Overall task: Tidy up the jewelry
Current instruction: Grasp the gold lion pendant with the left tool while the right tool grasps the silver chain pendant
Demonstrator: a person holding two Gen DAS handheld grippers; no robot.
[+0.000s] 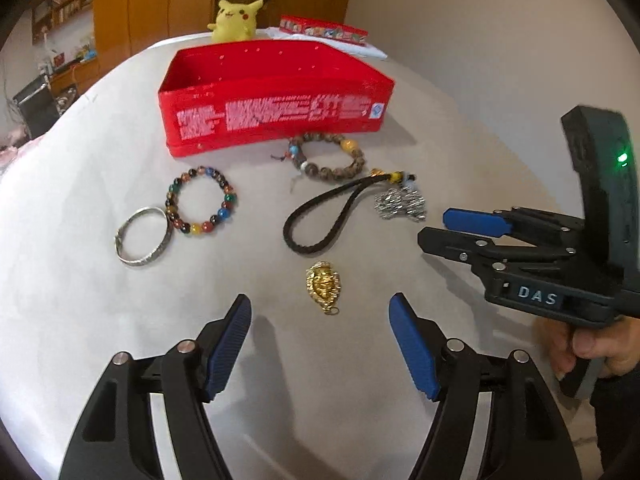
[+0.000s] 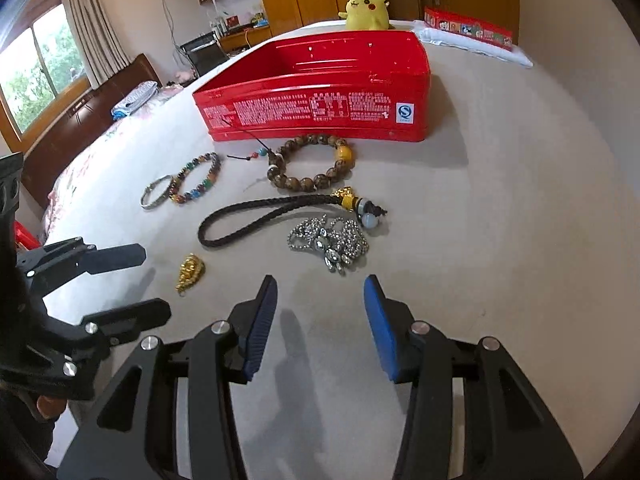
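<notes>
An open red box [image 1: 276, 116] [image 2: 320, 112] stands on the pale sheet. In front of it lie a brown bead bracelet [image 1: 328, 156] [image 2: 312, 164], a coloured bead bracelet [image 1: 202, 200] [image 2: 196, 178], a silver bangle [image 1: 142, 236] [image 2: 154, 196], a black braided cord [image 1: 320, 216] [image 2: 256, 216], a silver ball chain [image 1: 400, 202] [image 2: 332, 242] and a gold pendant [image 1: 324, 286] [image 2: 190, 272]. My left gripper [image 1: 320, 308] [image 2: 152, 284] is open just short of the pendant. My right gripper [image 2: 320, 292] [image 1: 432, 226] is open just short of the ball chain.
A yellow plush toy [image 1: 236, 18] [image 2: 368, 8] sits behind the box. A flat red pack [image 1: 324, 30] [image 2: 468, 30] lies on a white cloth [image 2: 472, 46] at the back right. The sheet drops off at the left, toward a wooden bed frame [image 2: 92, 120].
</notes>
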